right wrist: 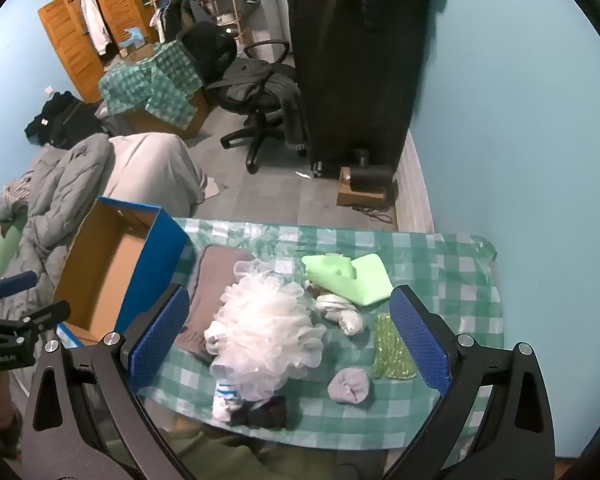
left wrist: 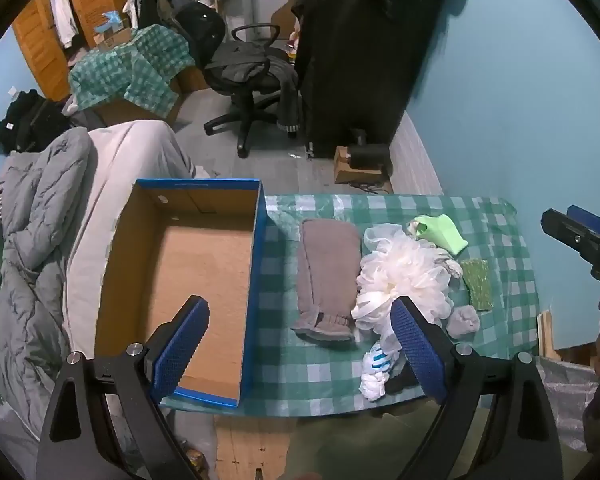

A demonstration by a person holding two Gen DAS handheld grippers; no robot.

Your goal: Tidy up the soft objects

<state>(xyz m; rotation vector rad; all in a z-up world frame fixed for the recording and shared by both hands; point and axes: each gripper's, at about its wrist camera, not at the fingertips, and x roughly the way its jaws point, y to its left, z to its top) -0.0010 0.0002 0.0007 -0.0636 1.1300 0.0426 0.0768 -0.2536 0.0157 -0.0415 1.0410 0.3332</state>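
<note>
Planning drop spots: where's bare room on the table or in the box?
The box is empty inside. Bare cloth shows along the far edge and right of the green towel. Crowded: the middle, with loofah, grey towel, socks and sponge packed close.

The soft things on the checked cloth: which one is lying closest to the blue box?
The folded grey-brown cloth. It lies right beside the box, while the white mesh puff and the others sit further away.

box (left wrist: 180, 264) left of towel (left wrist: 328, 272), pouf (left wrist: 404, 276) right
</note>
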